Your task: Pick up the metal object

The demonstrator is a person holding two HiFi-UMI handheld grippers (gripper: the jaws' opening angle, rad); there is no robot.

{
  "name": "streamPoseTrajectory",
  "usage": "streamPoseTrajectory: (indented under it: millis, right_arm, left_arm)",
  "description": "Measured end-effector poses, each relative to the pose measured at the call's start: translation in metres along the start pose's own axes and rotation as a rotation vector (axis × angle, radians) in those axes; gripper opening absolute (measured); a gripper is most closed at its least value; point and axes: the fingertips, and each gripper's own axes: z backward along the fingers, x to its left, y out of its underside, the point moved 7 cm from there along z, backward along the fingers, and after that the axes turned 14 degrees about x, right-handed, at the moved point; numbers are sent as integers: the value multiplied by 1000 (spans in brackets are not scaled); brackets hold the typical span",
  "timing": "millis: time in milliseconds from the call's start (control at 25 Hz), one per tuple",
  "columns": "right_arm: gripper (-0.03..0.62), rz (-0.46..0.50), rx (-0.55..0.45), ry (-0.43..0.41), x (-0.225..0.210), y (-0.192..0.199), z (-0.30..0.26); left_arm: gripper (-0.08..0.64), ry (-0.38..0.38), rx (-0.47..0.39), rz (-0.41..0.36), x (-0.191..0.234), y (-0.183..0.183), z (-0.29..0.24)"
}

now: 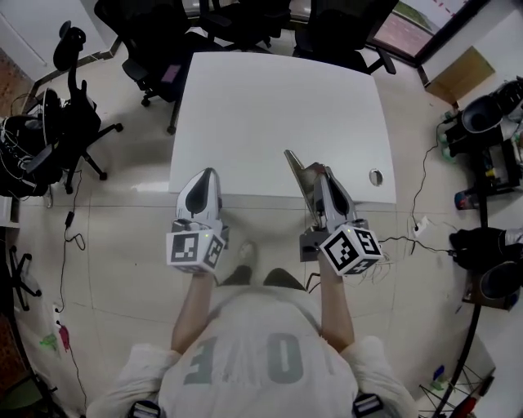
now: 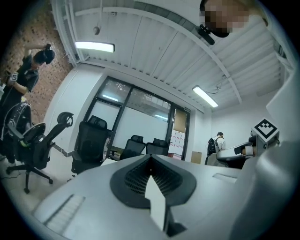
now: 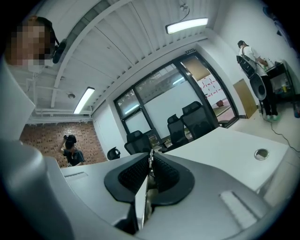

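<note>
The right gripper [image 1: 325, 173] sits over the near edge of the white rectangular tabletop [image 1: 278, 98], right of the middle of that edge. Its fingers [image 3: 135, 175] are clamped on a thin flat grey metal object [image 1: 299, 180]. In the right gripper view the sheet [image 3: 142, 200] stands on edge between the two dark ribbed pads, and the pads press against it from both sides, leaving only the gap the sheet itself fills. From the head view the metal object reaches out past the fingertips, slanting over the tabletop toward the far left. It lies inside the near edge, well apart from the small round metal-rimmed cable hole [image 1: 376, 176] close to the near right corner. Whether its lower edge touches the tabletop cannot be told.

The left gripper [image 1: 208, 173] is at the same near edge, toward the near left corner, with its tips just over the tabletop. Its fingers [image 2: 130, 179] are drawn together until the pads meet at the tip, and no object is seen between them in the left gripper view. The two grippers point the same way, side by side and apart, and each carries its cube with square black-and-white markers (left [image 1: 196, 249], right [image 1: 351, 249]) at the end nearest the person.

Black office chairs [image 1: 237, 18] stand along the far edge of the tabletop.
</note>
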Motion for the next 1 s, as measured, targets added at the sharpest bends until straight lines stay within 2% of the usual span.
streamPoseTrajectory:
  millis: [200,360,520,640,760,840,920,1000]
  right_arm:
    - [43,43,-36,13,16,13,36]
    - [44,31,-54,12,14,39,89]
    - [44,6,-70,1,7,86,162]
    - [44,-4,-72,-27,1,129,224]
    - [44,-9,-75,-35,1,161,283]
    - [44,-25,-47,-23,11,181,322]
    - [44,-46,6,-15,22,201,361]
    - [44,-63,34,-15,29,214,392]
  left_arm:
    - [2,-17,-26,-9,-4,-1,38]
    - [2,4,-31,-71,-45,12,82]
    - [2,23,-43,-122,-94,43,147]
    - [2,26,-43,-145,-133,81,208]
    - [2,24,-6,-143,-168,126,265]
    - [2,22,47,-132,-184,147,304]
    - [2,5,90,-122,-199,156,343]
    - [2,6,87,-120,-214,151,371]
